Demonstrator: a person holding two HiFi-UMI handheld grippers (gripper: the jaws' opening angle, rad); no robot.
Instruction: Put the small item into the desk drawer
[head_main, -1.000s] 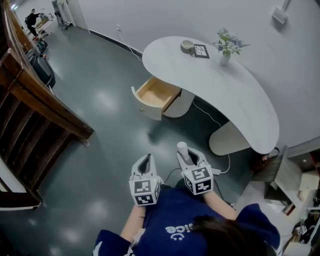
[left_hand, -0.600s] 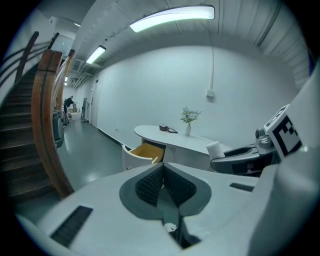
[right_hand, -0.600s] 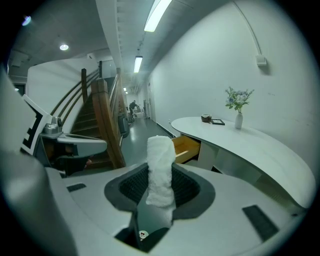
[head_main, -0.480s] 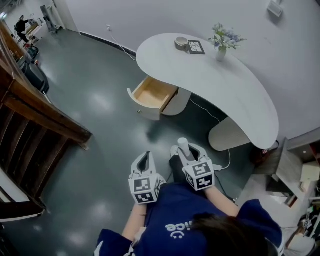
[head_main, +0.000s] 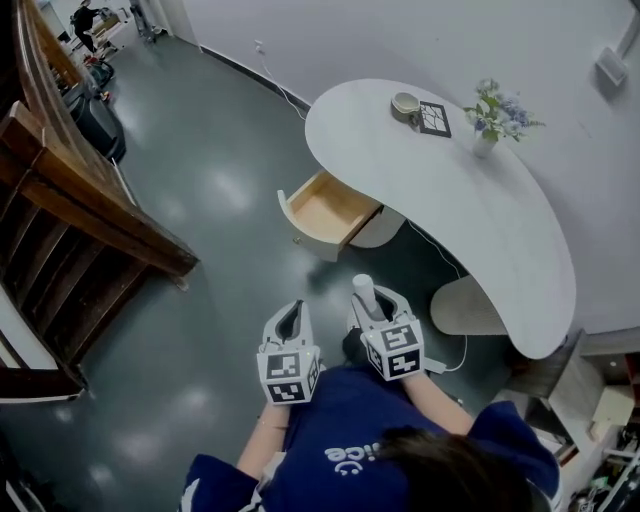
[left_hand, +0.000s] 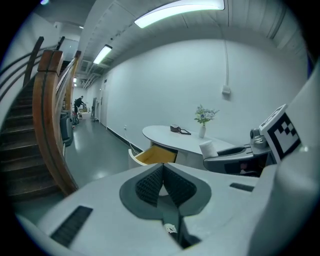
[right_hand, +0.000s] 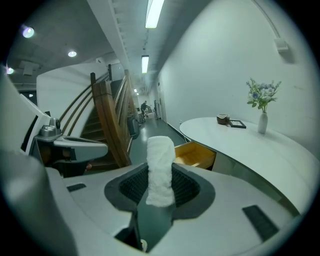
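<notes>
Shifted since the earlier frame: the desk (head_main: 470, 200) and its open drawer (head_main: 330, 208) are now set further right and slightly lower in the head view, and the gap between the drawer and both grippers is reduced. Item one, left gripper (head_main: 292, 316): held level with the right one over the grey floor (head_main: 200, 170), its jaws brought together at the tips with nothing between them, as confirmed in the left gripper view (left_hand: 162, 169). Item two, right gripper (head_main: 378, 310): jaws clamped on a small white roll (head_main: 364, 292), which is held upright and projects above the pads in the right gripper view (right_hand: 160, 170). Item three, drawer: pulled out from under the desk's left end, wooden inside, white outside, no contents visible; it is seen ahead of the roll and well apart from it (right_hand: 195, 154). Item four, desk: white curved top on rounded pedestals, set against the wall. Items on the desk's far end: a small bowl (head_main: 405, 102), a black-framed square card (head_main: 434, 118) just beside it, and a white vase of flowers (head_main: 490, 122) further right. Item five, wooden staircase railing (head_main: 90, 215): placed at the left of the room. Item six, blue shirt (head_main: 350, 430): worn by the person holding the grippers, seen at the bottom edge.
</notes>
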